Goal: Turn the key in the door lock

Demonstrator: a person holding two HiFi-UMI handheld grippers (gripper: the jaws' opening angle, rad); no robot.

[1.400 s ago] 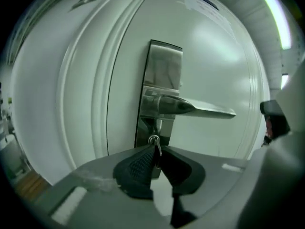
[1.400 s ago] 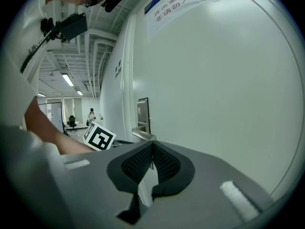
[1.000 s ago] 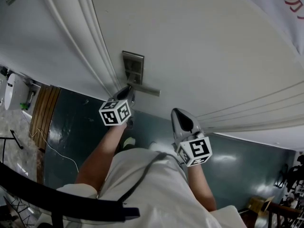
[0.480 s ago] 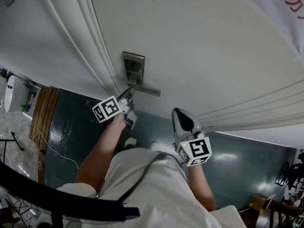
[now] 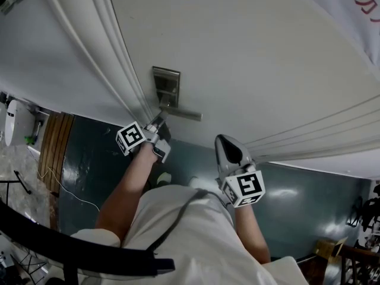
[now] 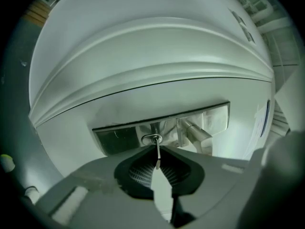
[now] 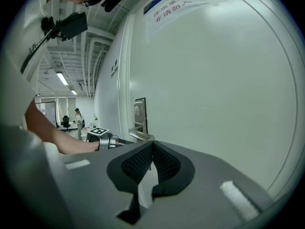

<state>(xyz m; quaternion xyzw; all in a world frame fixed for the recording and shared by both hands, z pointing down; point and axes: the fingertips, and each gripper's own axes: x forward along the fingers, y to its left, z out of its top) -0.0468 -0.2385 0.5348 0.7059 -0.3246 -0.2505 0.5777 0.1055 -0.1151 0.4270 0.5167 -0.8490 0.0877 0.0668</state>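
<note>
The steel lock plate (image 5: 167, 88) sits on the white door (image 5: 249, 58), with the lever handle (image 5: 181, 113) below it. My left gripper (image 5: 157, 122) reaches level to the plate, just beside the lever. In the left gripper view a thin metal key (image 6: 157, 149) sticks out of the keyhole (image 6: 151, 139), and the left gripper (image 6: 158, 163) is shut on the key, seen edge-on. My right gripper (image 5: 228, 150) hovers apart to the right of the lever, short of the door. Its black pads (image 7: 164, 163) meet at the tip with nothing between them.
The door frame mouldings (image 5: 113, 58) run past the plate's left side. A printed sign (image 7: 174, 1) hangs high on the door. Dark green floor (image 5: 89, 159) lies below, with a wooden panel (image 5: 54, 135) and a white cable (image 5: 71, 189) at the left. A person (image 7: 77, 118) stands far down the hall.
My left gripper has rolled about its own axis at the lock, its marker cube swinging left and lower. The right gripper has not moved.
</note>
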